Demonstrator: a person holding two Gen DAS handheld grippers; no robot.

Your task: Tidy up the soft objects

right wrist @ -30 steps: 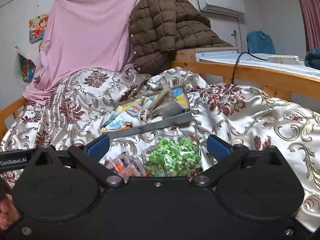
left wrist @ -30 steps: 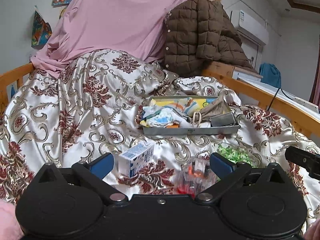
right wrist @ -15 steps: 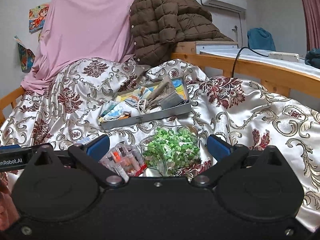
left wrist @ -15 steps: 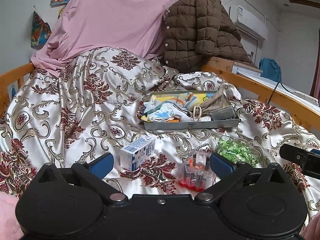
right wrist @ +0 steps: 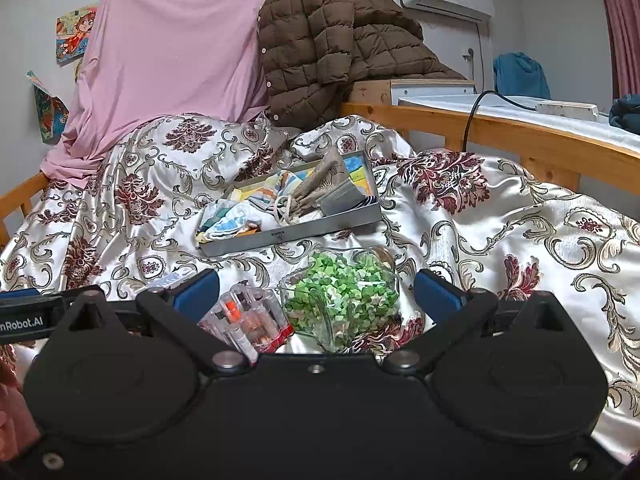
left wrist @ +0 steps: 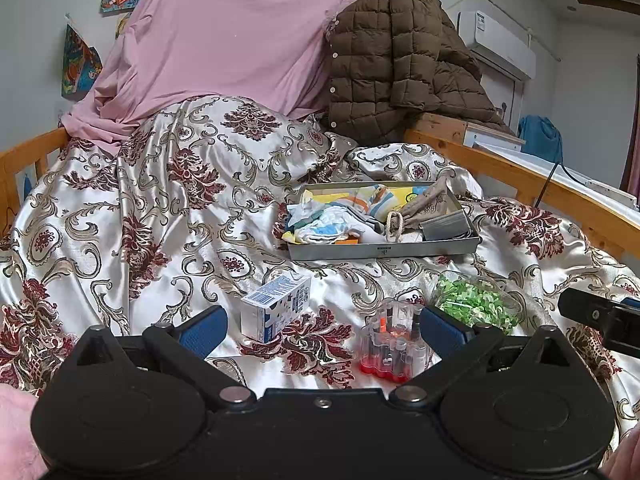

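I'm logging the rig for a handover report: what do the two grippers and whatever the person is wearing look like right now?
Both are matte black plastic: the left gripper and right gripper each have two round housings, silver pivot screws, angled link arms and blue ribbed fingertip pads. In the right wrist view the left gripper's side carries white "nRobot.AI" lettering and a blue strip. A fuzzy pink sleeve shows at the left wrist view's lower left corner. No cables are visible.

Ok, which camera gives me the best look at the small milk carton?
The left wrist view: the milk carton lies fully visible on the bedspread, between the open fingers of the left gripper. In the right wrist view only a sliver shows behind that gripper's finger.
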